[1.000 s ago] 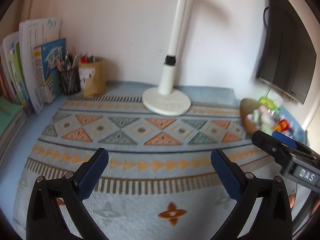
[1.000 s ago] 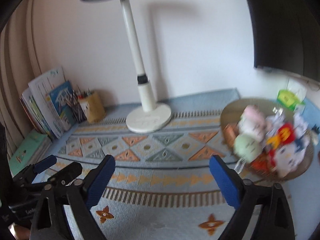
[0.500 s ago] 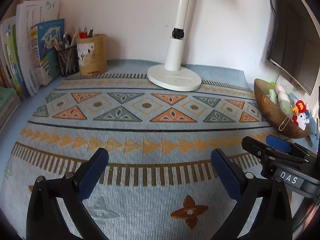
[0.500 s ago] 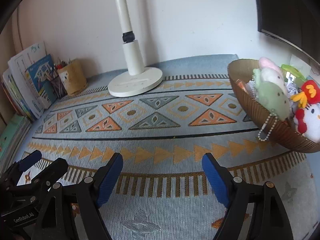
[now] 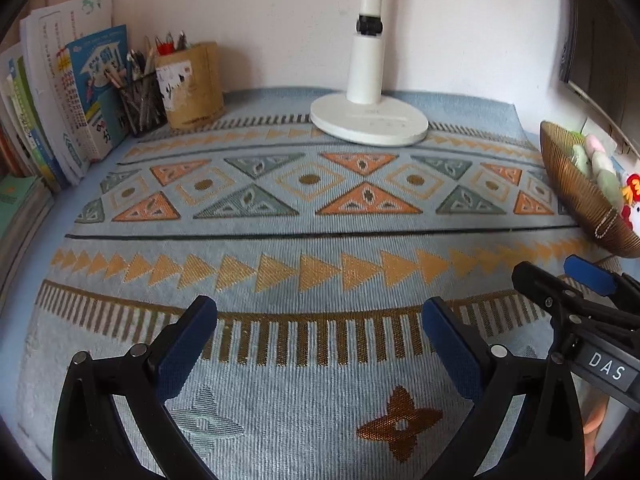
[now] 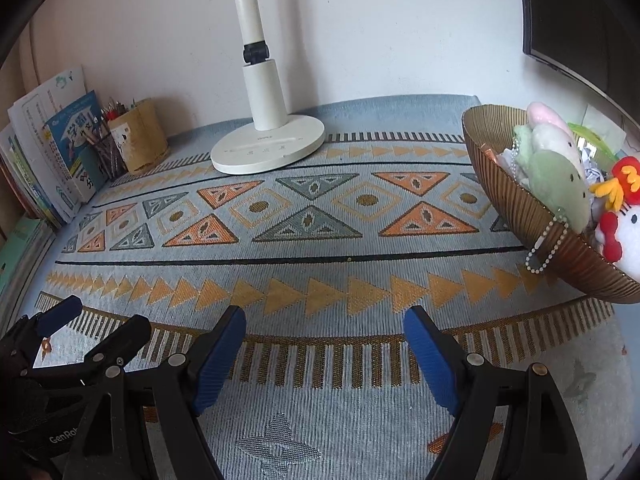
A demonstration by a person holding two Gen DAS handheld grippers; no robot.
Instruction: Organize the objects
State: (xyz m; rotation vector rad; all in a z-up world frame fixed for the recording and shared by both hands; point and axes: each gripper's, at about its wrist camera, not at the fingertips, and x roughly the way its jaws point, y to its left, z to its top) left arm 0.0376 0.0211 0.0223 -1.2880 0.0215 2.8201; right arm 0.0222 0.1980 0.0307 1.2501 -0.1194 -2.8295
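A brown ribbed bowl (image 6: 516,200) full of small plush toys stands at the right on the patterned mat (image 6: 320,240); it also shows in the left wrist view (image 5: 576,196). A green plush (image 6: 560,184) with a bead chain lies at its rim, beside a red and white plush (image 6: 620,220). My left gripper (image 5: 320,320) is open and empty, low over the mat's front. My right gripper (image 6: 324,332) is open and empty, also low over the mat, left of the bowl. Each gripper shows in the other's view, the right one (image 5: 568,280) and the left one (image 6: 96,324).
A white desk lamp (image 5: 370,118) stands at the back middle. A tan pen cup (image 5: 192,88) and a mesh pencil holder (image 5: 140,100) stand at the back left beside upright books (image 5: 72,100). A dark monitor (image 6: 580,20) hangs at the right.
Both grippers have come down and tilted toward the mat; the views are lower and steadier. The right jaws have narrowed slightly. Nothing has been taken hold of.
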